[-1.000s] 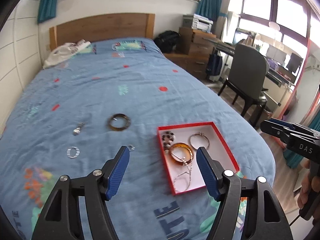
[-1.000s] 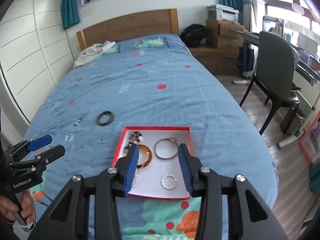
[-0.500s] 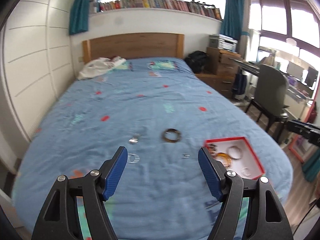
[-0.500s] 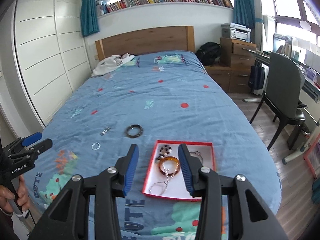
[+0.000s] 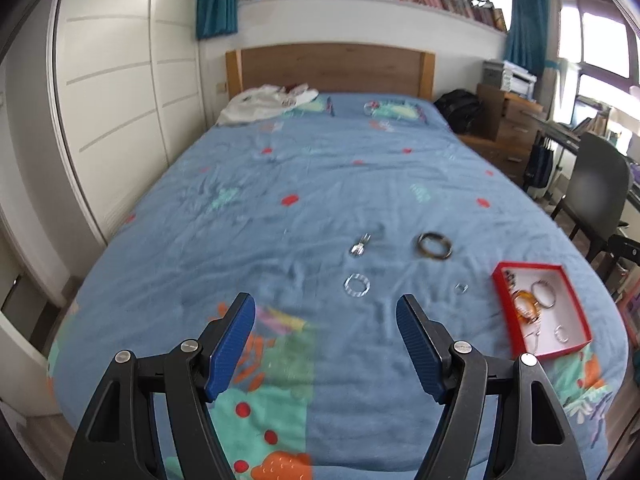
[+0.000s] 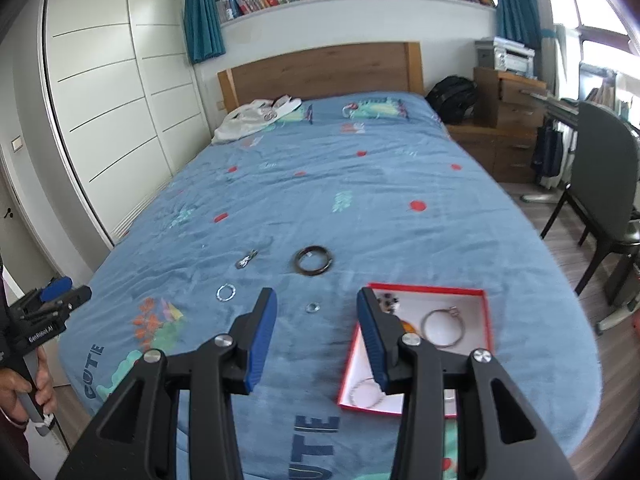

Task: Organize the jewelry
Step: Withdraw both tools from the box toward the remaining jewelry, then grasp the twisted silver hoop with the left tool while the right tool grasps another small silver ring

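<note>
A red-rimmed white tray (image 5: 576, 270) (image 6: 486, 304) lies on the blue bedspread and holds an amber bangle (image 5: 527, 307), a silver hoop (image 6: 443, 327) and other pieces. Loose on the bed are a dark bangle (image 5: 434, 246) (image 6: 314, 261), a clear ring bracelet (image 5: 357, 284) (image 6: 226, 292), a small silver clip (image 5: 359, 246) (image 6: 247, 259) and a small ring (image 5: 461, 287) (image 6: 312, 307). My left gripper (image 5: 326, 344) is open and empty, held back above the bed's foot. My right gripper (image 6: 316, 338) is open and empty, just left of the tray. The left gripper also shows at the far left in the right wrist view (image 6: 60, 296).
A wooden headboard (image 6: 320, 68) and white clothes (image 6: 256, 114) are at the bed's far end. White wardrobe doors (image 6: 104, 100) line the left. A dark chair (image 6: 600, 168), desk and drawers (image 6: 508, 120) stand at the right.
Both grippers have drawn back and away from the tray. The left view has swung left, so the tray now sits at its right edge. Both stay open and empty.
</note>
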The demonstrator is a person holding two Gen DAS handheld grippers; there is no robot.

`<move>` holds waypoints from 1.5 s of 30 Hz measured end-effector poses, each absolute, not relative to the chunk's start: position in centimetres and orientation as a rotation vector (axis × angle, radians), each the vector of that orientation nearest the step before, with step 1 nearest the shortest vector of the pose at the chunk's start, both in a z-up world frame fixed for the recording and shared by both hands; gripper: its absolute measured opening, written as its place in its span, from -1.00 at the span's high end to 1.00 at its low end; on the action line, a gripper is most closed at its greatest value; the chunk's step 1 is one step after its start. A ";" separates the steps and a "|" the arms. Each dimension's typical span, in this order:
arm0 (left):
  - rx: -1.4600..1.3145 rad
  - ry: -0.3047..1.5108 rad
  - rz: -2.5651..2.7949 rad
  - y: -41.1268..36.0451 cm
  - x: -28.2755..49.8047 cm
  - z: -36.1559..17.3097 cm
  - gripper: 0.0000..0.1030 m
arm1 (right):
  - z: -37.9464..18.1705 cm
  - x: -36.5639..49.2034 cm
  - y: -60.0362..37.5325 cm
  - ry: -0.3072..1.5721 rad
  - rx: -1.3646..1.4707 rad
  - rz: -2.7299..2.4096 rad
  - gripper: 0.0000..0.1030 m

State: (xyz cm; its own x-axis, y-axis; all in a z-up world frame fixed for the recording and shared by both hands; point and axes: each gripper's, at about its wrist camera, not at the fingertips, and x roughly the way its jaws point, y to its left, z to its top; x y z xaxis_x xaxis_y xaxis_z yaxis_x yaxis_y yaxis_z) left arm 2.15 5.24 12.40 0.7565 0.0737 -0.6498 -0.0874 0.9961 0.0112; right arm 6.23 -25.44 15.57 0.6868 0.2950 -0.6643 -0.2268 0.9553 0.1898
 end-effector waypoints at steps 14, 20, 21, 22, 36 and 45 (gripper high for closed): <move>-0.066 0.863 0.016 5.9 10.5 2.4 -0.40 | 4.4 13.1 -19.9 0.922 0.114 0.350 0.22; -0.047 0.913 -0.015 5.3 15.4 -1.6 -0.40 | -1.0 16.6 -18.2 0.996 0.141 0.335 0.22; -0.048 0.922 -0.017 5.2 16.3 -2.3 -0.40 | -1.8 17.1 -17.9 1.009 0.144 0.329 0.22; -0.051 0.930 -0.021 5.2 17.1 -3.0 -0.40 | -2.4 17.6 -17.7 1.018 0.146 0.325 0.22; -0.016 0.959 -0.058 3.9 23.3 -7.4 -0.17 | -8.1 22.3 -17.1 1.059 0.139 0.237 0.23; -0.032 0.920 -0.057 4.1 23.0 -7.0 0.25 | -8.1 22.3 -17.5 1.035 0.145 0.240 0.62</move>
